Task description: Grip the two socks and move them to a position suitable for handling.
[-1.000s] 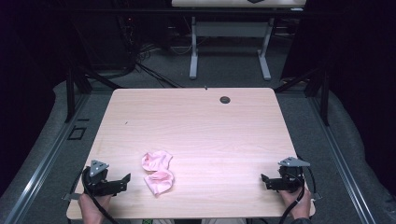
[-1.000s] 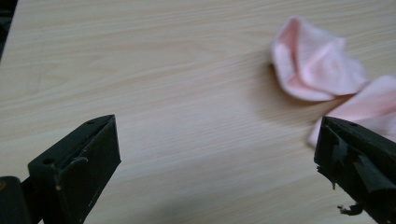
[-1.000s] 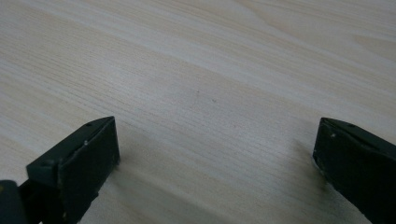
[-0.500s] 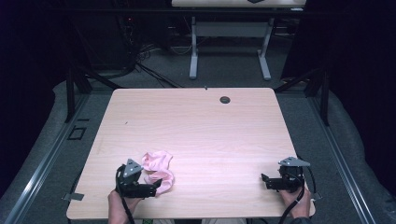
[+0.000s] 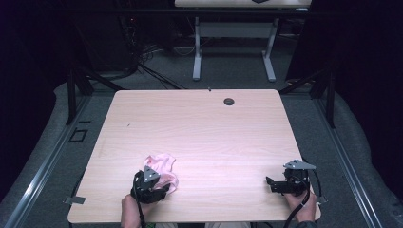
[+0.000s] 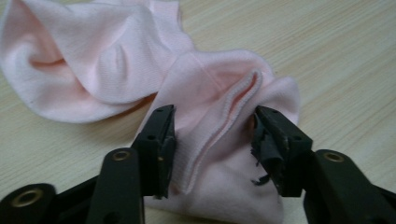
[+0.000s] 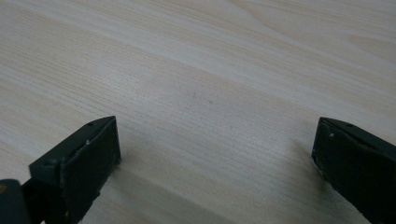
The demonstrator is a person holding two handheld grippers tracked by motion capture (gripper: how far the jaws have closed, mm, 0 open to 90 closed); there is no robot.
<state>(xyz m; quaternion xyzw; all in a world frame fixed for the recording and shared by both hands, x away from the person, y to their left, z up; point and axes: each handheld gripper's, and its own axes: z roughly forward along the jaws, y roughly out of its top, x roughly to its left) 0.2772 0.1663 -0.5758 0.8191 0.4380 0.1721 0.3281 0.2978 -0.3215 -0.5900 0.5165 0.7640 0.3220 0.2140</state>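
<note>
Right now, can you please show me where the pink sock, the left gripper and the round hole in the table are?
pink sock (image 6: 93, 60), left gripper view, on its upper folded part.
left gripper (image 6: 212, 140), left gripper view, midway between its fingertips.
round hole (image 5: 229, 101), high view, on its dark centre.

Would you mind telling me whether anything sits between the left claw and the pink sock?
Nothing visible does. The left claw is open with its jaws either side of the pink sock, a fold of fabric already between them on the table.
</note>
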